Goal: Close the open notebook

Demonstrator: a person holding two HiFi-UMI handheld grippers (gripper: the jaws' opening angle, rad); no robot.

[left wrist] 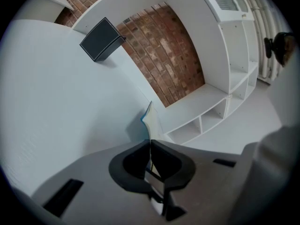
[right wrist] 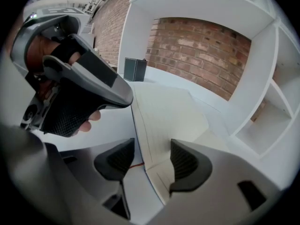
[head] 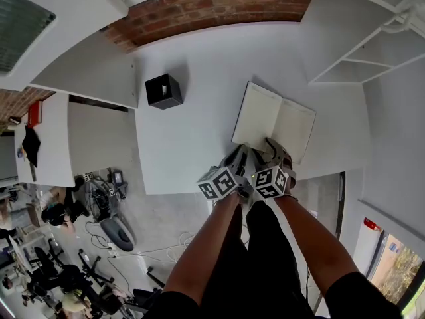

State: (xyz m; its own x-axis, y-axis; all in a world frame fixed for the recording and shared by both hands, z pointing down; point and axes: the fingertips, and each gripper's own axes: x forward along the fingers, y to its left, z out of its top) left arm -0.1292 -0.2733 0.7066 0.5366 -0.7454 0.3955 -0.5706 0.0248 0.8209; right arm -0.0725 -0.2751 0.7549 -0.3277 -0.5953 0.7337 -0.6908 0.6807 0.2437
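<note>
Head view: the notebook (head: 273,121) lies open on the white surface (head: 186,125), close to its front edge. Both grippers sit at the book's near side, and a black box (head: 163,90) stands well apart.
Left gripper (left wrist: 150,146): jaws closed on a thin edge of the notebook's left half, which stands up out of them. I cannot tell whether it is the cover or only pages.
Right gripper (right wrist: 152,161): jaws apart, straddling the near edge of the pages without pressing. A red ribbon (right wrist: 136,164) shows beside one jaw.
Step in hand: my judgement is that the pinched left half should swing over onto the right half.
How I'd do it: I would carry the left gripper in an arc around the spine rather than pull straight up. That way the sheet doesn't tear or slip.
Right gripper's job: I would steady the right half, then get out of the way before the cover comes down.
Risk: if only pages are pinched, the cover stays flat and the book stays open.
Finish: I would let go only once the halves lie together.
</note>
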